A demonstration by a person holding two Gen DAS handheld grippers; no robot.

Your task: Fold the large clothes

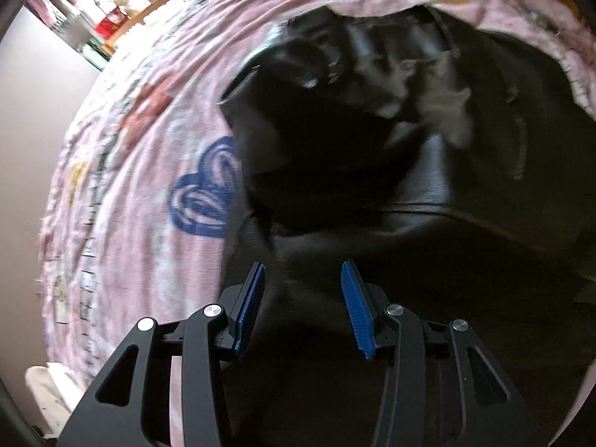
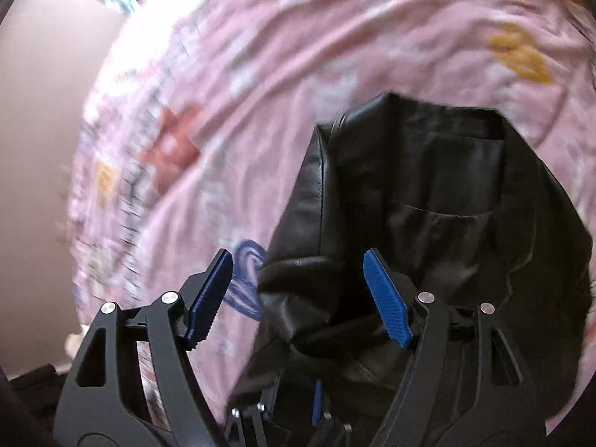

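On pink bedspread [image 1: 149, 193], blurred black leather jacket [image 2: 428, 193], lower edge cut off.

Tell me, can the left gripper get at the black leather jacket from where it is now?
Probably yes. The left gripper points down at the black leather jacket on the pink bedspread, jaws open, nothing between them or in the way.

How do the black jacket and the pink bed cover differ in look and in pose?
The black jacket looks plain, shiny and leather-like; the pink bed cover is matt cloth printed with coloured shapes. The jacket lies bunched and partly folded in a heap, while the cover is spread wide beneath it, only lightly wrinkled. Neither is held by any jaws.
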